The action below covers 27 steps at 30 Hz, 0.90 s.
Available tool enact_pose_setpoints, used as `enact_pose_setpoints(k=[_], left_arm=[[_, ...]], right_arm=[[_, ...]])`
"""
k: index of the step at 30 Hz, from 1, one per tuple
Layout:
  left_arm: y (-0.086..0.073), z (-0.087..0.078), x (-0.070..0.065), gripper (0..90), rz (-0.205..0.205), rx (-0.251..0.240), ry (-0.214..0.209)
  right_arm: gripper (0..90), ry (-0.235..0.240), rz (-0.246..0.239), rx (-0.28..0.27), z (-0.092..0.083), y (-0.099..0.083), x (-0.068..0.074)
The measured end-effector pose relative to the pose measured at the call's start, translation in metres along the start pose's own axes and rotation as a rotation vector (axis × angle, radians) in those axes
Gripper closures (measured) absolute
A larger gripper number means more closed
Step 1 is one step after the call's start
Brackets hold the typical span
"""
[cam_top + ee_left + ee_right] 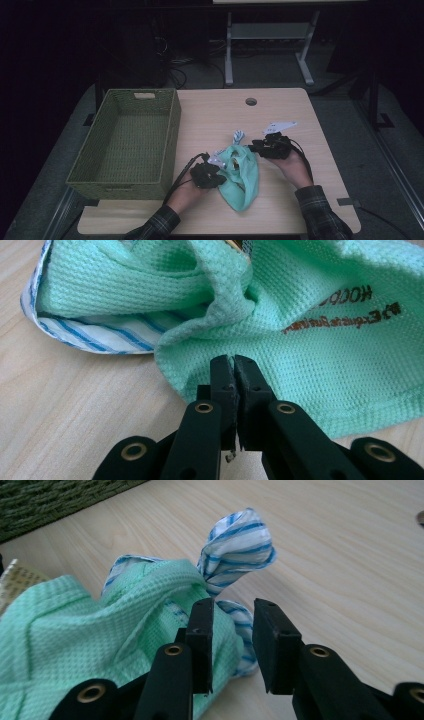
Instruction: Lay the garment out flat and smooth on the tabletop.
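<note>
- Dark room around a pale wooden table [290, 200]; from the high view, a green woven basket [127, 145] sits on the table's left side, its inside bare. A mint-green waffle cloth [243, 177] lies crumpled near the middle, toward the near edge, well apart from the basket's inside. The left gripper [212, 176] meets the cloth's left edge; the right gripper [259, 146] sits at its far right corner. A person's hands in plaid sleeves hold both tools.
- Left gripper view: the two black jaws are pressed together, pinching a fold at the hem of the mint-green waffle cloth [310, 340]. A blue-striped white cloth [100, 337] peeks out beneath it on the left.
- Right gripper view: the jaws stand apart with a clear gap between them, their tips at the edge of the mint-green waffle cloth [90, 630]. A twisted end of the blue-striped white cloth [237, 545] rises just beyond them. No pad presses fabric.
- Progress, as a judgement: early. One edge is gripped, the second grip is not yet made, and the cloth is neither spread, folded nor in the basket.
</note>
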<state>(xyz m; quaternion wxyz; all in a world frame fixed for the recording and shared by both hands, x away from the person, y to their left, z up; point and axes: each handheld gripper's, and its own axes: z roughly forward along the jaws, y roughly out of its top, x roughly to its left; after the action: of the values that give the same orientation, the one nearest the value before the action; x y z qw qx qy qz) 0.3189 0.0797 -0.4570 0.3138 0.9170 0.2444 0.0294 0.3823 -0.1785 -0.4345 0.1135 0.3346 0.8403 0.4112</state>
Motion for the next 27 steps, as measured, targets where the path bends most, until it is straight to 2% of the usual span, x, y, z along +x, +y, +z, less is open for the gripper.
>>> enact_pose_setpoints(k=[1, 6, 11, 14, 18, 19, 22, 27], left_arm=[[0.0, 0.001, -0.001, 86.4, -0.01, -0.01, 0.002], [0.0, 0.001, -0.001, 86.0, -0.012, -0.013, 0.001], [0.0, 0.0, -0.002, 85.9, 0.005, -0.002, 0.008], [0.0, 0.0, -0.001, 85.9, 0.007, 0.0, 0.005], [0.001, 0.0, -0.001, 85.9, 0.006, 0.002, 0.004], [0.001, 0.0, -0.001, 85.9, 0.006, 0.001, 0.004], [0.0, 0.001, -0.002, 85.9, -0.004, -0.01, 0.006], [0.001, 0.0, -0.001, 86.0, 0.005, 0.001, 0.005]], right_arm=[[70.0, -0.004, -0.004, 0.008, 0.004, 0.0, 0.0], [72.0, 0.019, 0.034, 0.031, 0.02, -0.003, -0.005], [87.8, 0.065, 0.064, 0.067, 0.032, -0.009, -0.009], [89.1, 0.068, 0.075, 0.071, 0.032, -0.009, -0.009], [89.6, 0.034, 0.043, 0.046, 0.027, -0.007, -0.01], [89.7, 0.028, 0.053, 0.044, 0.024, -0.006, -0.009], [89.8, -0.007, 0.044, 0.035, 0.018, -0.004, -0.011], [89.8, -0.057, 0.044, 0.018, 0.009, -0.006, -0.018]])
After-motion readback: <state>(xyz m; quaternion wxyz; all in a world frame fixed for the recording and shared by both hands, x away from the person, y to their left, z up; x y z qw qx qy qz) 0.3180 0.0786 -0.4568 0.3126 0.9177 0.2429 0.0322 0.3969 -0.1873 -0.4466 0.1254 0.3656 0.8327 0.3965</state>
